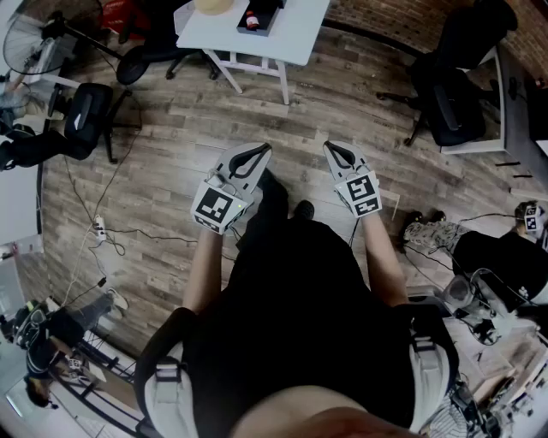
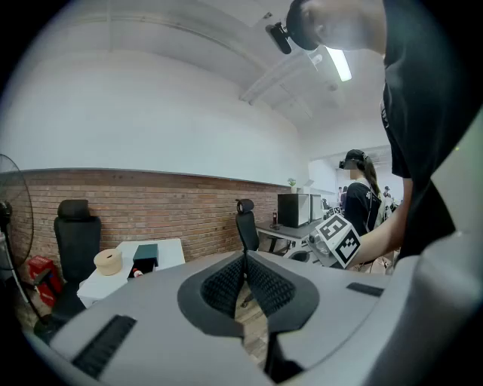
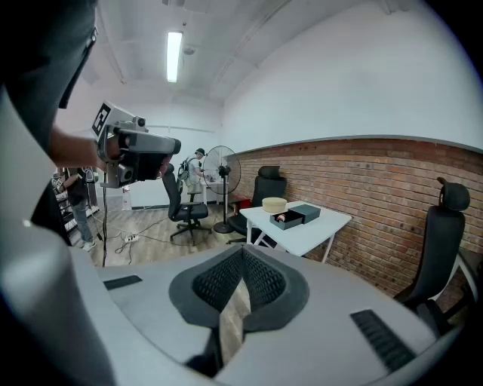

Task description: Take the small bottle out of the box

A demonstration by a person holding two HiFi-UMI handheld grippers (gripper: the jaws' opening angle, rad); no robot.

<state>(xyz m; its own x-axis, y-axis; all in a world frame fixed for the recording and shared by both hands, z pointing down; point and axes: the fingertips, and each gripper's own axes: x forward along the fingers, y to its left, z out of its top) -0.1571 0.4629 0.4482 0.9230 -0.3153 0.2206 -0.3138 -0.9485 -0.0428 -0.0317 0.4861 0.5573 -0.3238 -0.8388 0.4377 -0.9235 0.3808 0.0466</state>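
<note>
A dark open box (image 1: 257,17) with a small red-capped bottle (image 1: 251,19) in it lies on a white table (image 1: 291,34) across the floor, well ahead of me. I hold both grippers at waist height, far from the table. My left gripper (image 1: 261,148) has its jaws shut and empty, and so does my right gripper (image 1: 330,145). In the left gripper view the box (image 2: 145,256) and bottle (image 2: 138,273) show small at the left, beyond the gripper (image 2: 244,257). The right gripper view shows the box (image 3: 288,219) and its lid (image 3: 306,212) past the gripper (image 3: 241,250).
A beige tape roll (image 1: 214,5) sits on the table beside the box. Office chairs (image 1: 86,115) and a fan (image 1: 34,43) stand at the left, another chair (image 1: 454,94) at the right. Cables and a power strip (image 1: 98,227) lie on the wooden floor. A person (image 2: 362,200) stands in the background.
</note>
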